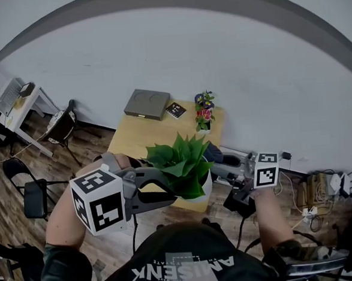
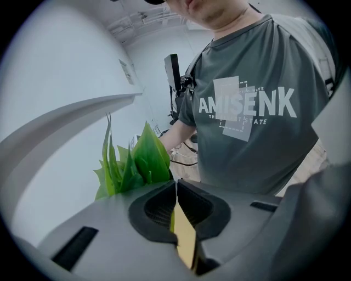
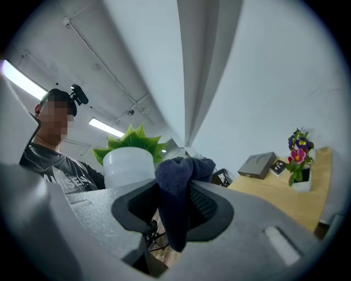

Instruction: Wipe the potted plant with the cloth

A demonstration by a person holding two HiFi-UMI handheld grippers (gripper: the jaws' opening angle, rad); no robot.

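The potted plant (image 1: 180,163) has broad green leaves and a white pot (image 1: 204,186), and it hangs over the front edge of the wooden table (image 1: 134,140). My left gripper (image 1: 171,194) reaches it from the left. In the left gripper view the left gripper (image 2: 176,192) is shut on a thin edge of the plant, with leaves (image 2: 137,162) just beyond. My right gripper (image 1: 226,166) is close on the plant's right, shut on a dark blue cloth (image 1: 213,153). In the right gripper view the cloth (image 3: 175,192) bulges out of the right gripper (image 3: 174,181), and the pot (image 3: 128,167) stands right behind.
On the table's far side lie a grey box (image 1: 146,104), a small black card (image 1: 175,110) and a small pot of flowers (image 1: 204,114). Chairs (image 1: 32,189) stand on the left. Cables and plugs (image 1: 312,196) lie on the floor at the right.
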